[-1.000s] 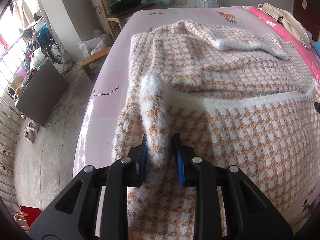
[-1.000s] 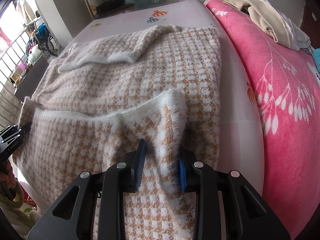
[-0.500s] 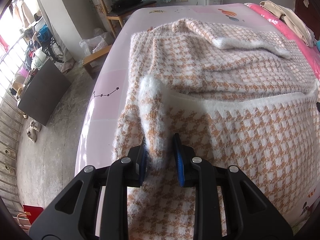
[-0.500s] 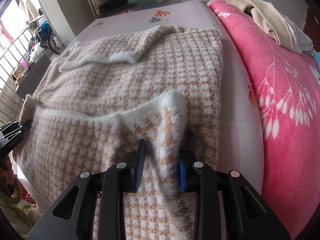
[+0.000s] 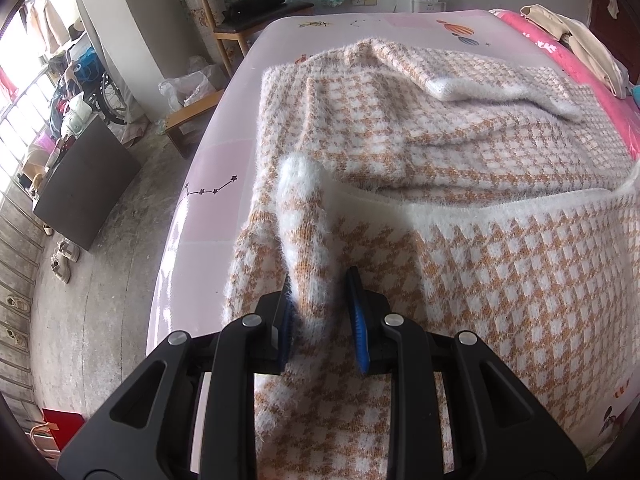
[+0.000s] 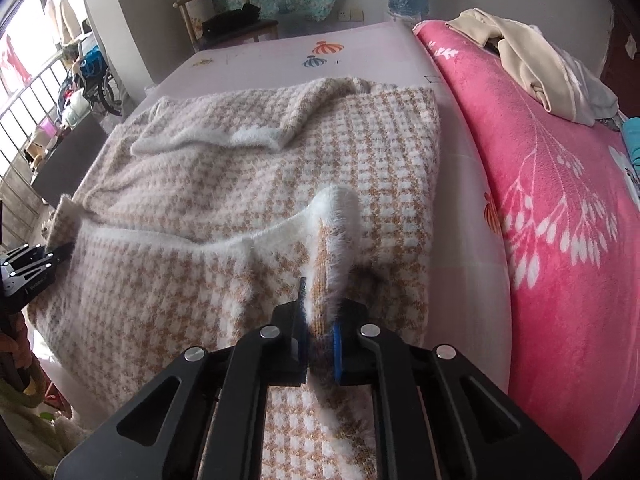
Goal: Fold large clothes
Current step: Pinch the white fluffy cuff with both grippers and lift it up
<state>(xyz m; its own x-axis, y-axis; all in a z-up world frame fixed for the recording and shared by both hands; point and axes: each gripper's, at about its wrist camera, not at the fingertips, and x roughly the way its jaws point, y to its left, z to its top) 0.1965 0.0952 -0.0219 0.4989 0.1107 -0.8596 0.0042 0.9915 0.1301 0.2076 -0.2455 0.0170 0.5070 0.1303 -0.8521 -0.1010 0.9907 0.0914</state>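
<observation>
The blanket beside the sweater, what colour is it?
Bright pink blanket with white leaf sprigs; right wrist view.

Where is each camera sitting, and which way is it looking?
Left wrist: on the left gripper, looking down along it at the sweater pinched at the bed's left side; no body shows.
Right wrist: on the right gripper, shut on the sweater near the pink blanket; the left gripper shows far left.
Both share the sweater and wooden chair.

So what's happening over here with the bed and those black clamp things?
A person is folding a fuzzy checked sweater spread on the bed, using a handheld gripper in each hand. The left gripper has one corner of the white hem bunched between its jaws; the right gripper is clamped shut on the other corner. The hem is lifted but not yet carried over.
</observation>
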